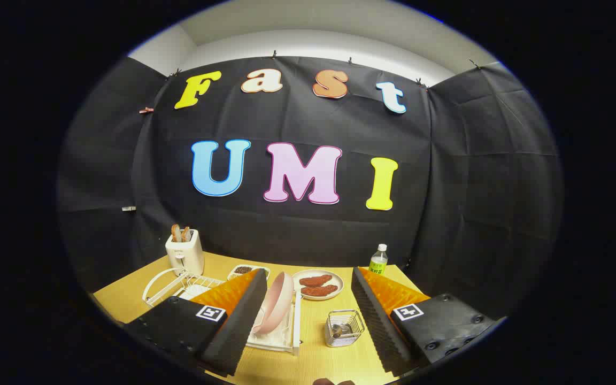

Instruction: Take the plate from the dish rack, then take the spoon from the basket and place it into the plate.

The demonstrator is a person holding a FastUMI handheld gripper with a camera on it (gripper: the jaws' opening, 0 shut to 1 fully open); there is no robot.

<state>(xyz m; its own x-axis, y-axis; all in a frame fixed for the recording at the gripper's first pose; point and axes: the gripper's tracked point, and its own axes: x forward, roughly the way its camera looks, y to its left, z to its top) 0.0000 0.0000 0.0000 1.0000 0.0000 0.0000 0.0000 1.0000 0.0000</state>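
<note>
I am looking down along the fingers at the wooden table (308,363), and reading it from the big things to the small. On the far side stand a toaster (184,252) with slices in its slots, a white wire rack (171,286) beside it, and a bottle (378,260) off toward the other end; a round dish of browned food (317,285) and a small tray of grains (244,270) sit between. Nearer to me the white dish rack (278,336) holds the pink plate (275,302) upright on its edge, just ahead of my left finger and close against it, though I cannot tell whether they touch. Beside the rack, between the fingers, is the small wire basket (344,328), with what I take to be the spoon (340,329) inside; it is too small to make out well. My gripper (308,315) hangs spread wide, holding nothing. So I judge the first step is in hand: the plate is still racked. Next I would need to shift left until its rim lies between both fingers, then close and lift it straight up out of the slots.
</note>
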